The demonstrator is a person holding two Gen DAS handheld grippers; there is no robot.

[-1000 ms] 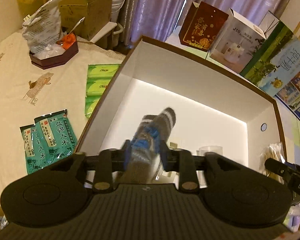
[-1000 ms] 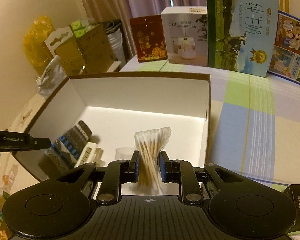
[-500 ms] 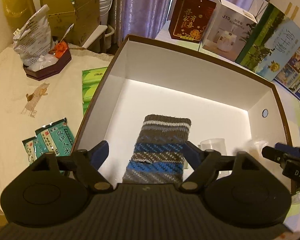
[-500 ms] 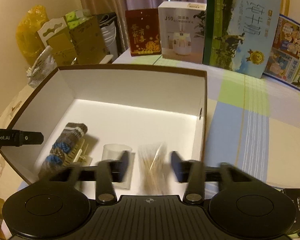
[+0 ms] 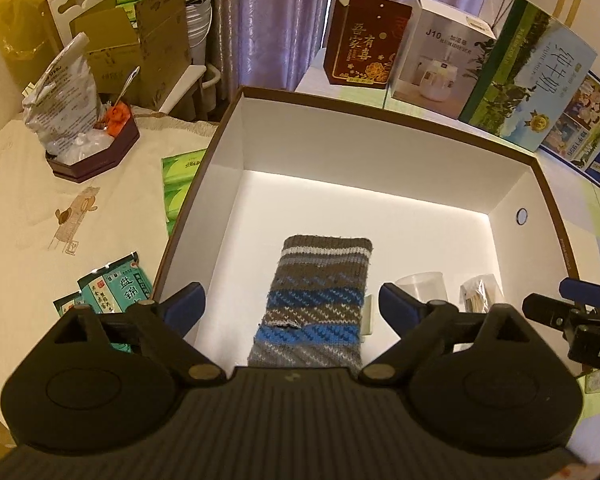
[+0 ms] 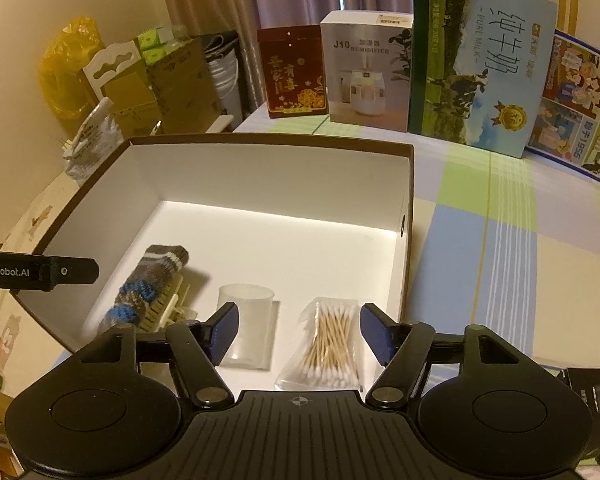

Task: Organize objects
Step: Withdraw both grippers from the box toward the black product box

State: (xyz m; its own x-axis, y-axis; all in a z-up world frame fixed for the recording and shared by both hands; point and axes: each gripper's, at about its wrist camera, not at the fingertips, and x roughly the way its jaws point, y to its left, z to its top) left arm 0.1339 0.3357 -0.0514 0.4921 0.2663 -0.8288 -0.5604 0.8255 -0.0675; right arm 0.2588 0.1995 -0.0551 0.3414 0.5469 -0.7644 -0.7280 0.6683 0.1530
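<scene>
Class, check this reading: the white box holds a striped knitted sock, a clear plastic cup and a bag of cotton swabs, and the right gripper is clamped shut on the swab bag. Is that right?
One detail is wrong. The right gripper is open; its jaws have just been opening, and the bag of cotton swabs lies loose between them, as the right wrist view shows. The sock, cup and white box are as stated.

Both claws tilt downward. The left claw (image 5: 292,304) has just been opening and stands wide, gripping nothing. The right claw (image 6: 298,330) has also been opening, pads apart, empty.
</scene>
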